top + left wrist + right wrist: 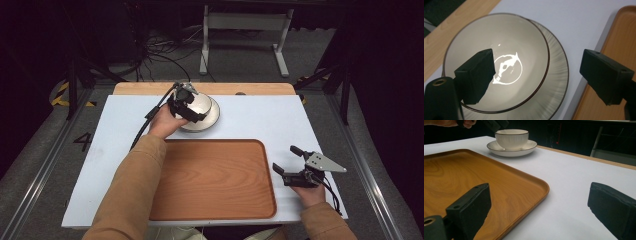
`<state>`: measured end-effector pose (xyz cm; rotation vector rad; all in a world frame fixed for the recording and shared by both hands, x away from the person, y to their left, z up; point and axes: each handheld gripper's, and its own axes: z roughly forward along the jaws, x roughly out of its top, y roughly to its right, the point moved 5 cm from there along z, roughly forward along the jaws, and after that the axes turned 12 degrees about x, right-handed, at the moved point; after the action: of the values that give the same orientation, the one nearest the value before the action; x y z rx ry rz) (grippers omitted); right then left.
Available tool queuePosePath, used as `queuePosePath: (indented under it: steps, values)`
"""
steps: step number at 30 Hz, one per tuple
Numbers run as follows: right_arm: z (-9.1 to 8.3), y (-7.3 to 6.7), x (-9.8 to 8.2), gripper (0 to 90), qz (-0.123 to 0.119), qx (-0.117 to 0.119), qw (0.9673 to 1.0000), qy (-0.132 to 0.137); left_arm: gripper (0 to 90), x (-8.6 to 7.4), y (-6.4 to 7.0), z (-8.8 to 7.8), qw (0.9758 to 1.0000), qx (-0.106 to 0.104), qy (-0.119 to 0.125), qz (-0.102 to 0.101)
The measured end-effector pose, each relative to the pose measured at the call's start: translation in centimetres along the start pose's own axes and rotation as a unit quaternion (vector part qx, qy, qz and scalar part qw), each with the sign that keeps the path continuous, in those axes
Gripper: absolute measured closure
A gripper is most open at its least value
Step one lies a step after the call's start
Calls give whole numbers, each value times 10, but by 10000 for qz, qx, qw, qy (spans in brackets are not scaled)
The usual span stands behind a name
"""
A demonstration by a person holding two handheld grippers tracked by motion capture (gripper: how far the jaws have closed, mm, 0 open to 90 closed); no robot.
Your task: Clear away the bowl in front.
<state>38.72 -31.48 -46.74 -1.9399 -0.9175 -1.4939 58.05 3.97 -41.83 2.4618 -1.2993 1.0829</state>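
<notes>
A cream bowl (202, 104) sits on a matching saucer (214, 117) toward twelve o'clock on the white table (280, 117), just beyond the far edge of the empty wooden tray (215, 180); the left gripper (184, 102) hangs over the bowl's nine o'clock side with its jaws spread wide, one above the hollow of the bowl (499, 62) and the other out past the saucer (559, 75), neither visibly touching. At about four o'clock the right gripper (290, 160) is held low beside the tray's right edge, jaws parted and holding nothing; the bowl (511, 138) and saucer (511, 148) stand far off beyond the tray (474, 177).
</notes>
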Motion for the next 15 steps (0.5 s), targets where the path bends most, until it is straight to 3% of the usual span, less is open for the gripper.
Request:
queuePosePath:
  steps: [6,10,15]
  values:
    - [0,0,0,59,-7,11,10000,-13,171,-5,4,10,9998,6,-214,36]
    - [0,0,0,61,-12,9,10000,-17,204,-9,6,15,9995,206,-216,131]
    - [0,0,0,63,-22,10,10000,-25,248,-13,5,19,9993,192,-321,46]
